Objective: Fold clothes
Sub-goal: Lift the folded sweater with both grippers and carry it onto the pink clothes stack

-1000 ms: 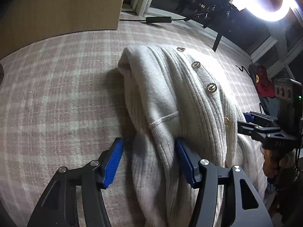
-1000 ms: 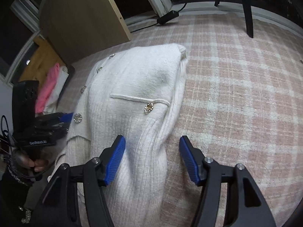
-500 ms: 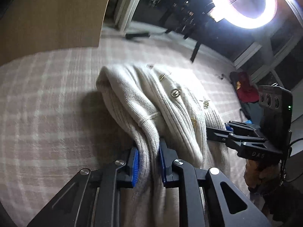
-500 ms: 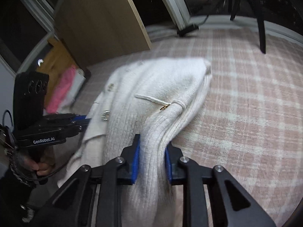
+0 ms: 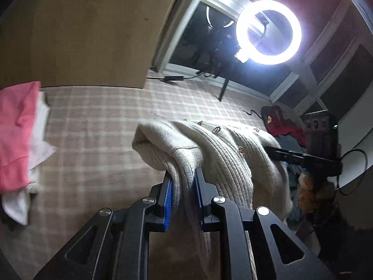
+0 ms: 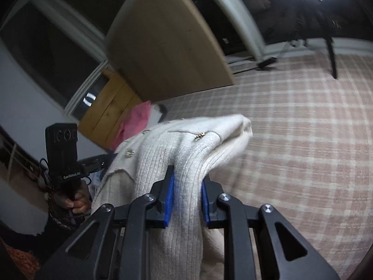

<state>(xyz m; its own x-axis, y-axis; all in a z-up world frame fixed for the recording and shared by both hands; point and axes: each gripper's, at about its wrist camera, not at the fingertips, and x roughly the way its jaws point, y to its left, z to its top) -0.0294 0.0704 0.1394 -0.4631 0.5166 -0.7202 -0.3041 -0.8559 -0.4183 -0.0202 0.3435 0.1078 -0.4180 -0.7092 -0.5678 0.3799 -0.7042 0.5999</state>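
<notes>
Readable text: "GenRobot.AI" on the left hand-held gripper point(image 6: 98, 161), at 9 o'clock in the right wrist view. Cream rib-knit cardigan point(image 5: 223, 154) — gold-tone buttons, bunched, raised above the pink plaid bedcover point(image 5: 98, 126). Left hand-held gripper point(image 5: 183, 193) pinches one fold between blue pads; right hand-held gripper point(image 6: 186, 196) pinches another. Pink garment point(image 5: 16, 135) at 9 o'clock.

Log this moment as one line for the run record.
step: lift cardigan | left gripper: shut on cream cardigan | right gripper: shut on cream cardigan | cardigan: raised over plaid surface
</notes>
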